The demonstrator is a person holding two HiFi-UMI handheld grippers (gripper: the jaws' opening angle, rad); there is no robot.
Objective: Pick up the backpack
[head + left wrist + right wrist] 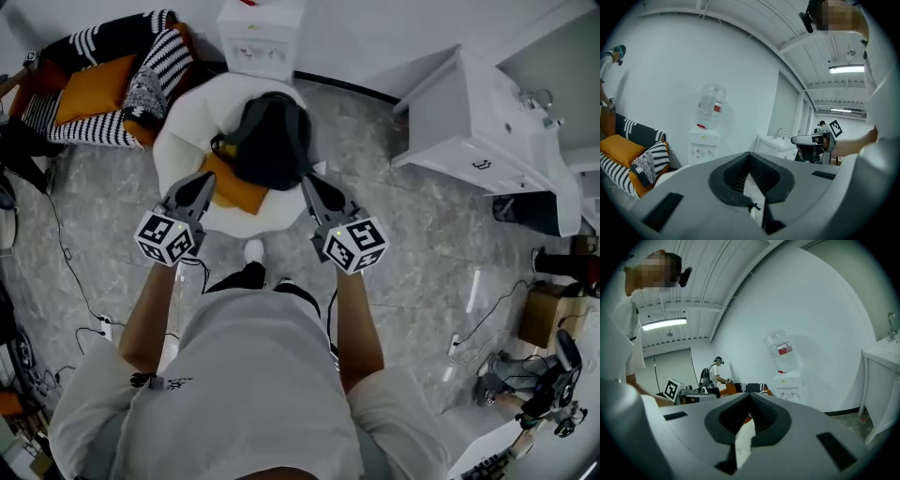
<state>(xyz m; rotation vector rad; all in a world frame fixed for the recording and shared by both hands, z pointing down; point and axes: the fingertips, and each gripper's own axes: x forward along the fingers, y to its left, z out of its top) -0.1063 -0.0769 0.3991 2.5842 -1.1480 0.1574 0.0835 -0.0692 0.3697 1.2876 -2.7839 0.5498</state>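
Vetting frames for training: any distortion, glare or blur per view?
Head view: sharp, even light, mild edge bending, backpack dark with little detail. Left gripper view: strong fisheye, black corners, ceiling light blown out. Right gripper view: same fisheye and black corners, ceiling light glaring.

— Floor, walls, light?
— Grey marbled floor [441, 253]. Plain white wall [665, 70]. One ceiling strip light [847, 69], lit.
— Furniture?
— White round chair [178, 150], centre. Striped armchair [161, 54] with orange cushion [92, 86], far left. Water dispenser [262, 42] against the wall. White sink cabinet [469, 122], right.
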